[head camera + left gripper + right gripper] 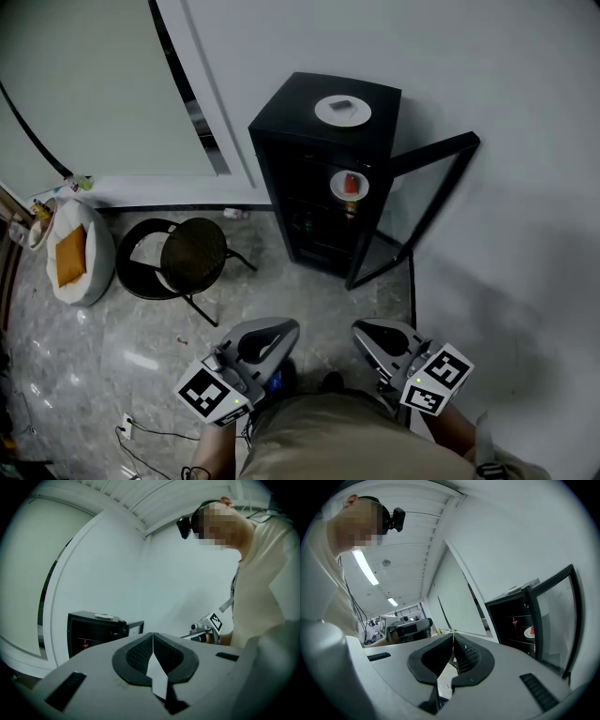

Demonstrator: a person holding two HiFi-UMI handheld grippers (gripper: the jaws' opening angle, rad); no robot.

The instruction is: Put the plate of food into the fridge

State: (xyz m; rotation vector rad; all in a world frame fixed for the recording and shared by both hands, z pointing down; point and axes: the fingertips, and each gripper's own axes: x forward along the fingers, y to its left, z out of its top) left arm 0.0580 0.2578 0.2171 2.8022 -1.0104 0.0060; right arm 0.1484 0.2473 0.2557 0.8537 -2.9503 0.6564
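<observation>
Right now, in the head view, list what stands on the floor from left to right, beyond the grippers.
white bag → black round stool → black fridge → open glass door of that fridge

Honestly, nothing readable here. No words, brand names or numbers that I can make out on the black fridge (291, 108) or anywhere else. The closest thing is the black-and-white square code markers on the left cube (211, 394) of the left gripper (279, 330) and the right cube (436, 375) of the right gripper (366, 330). They're just patterns, no letters.
</observation>
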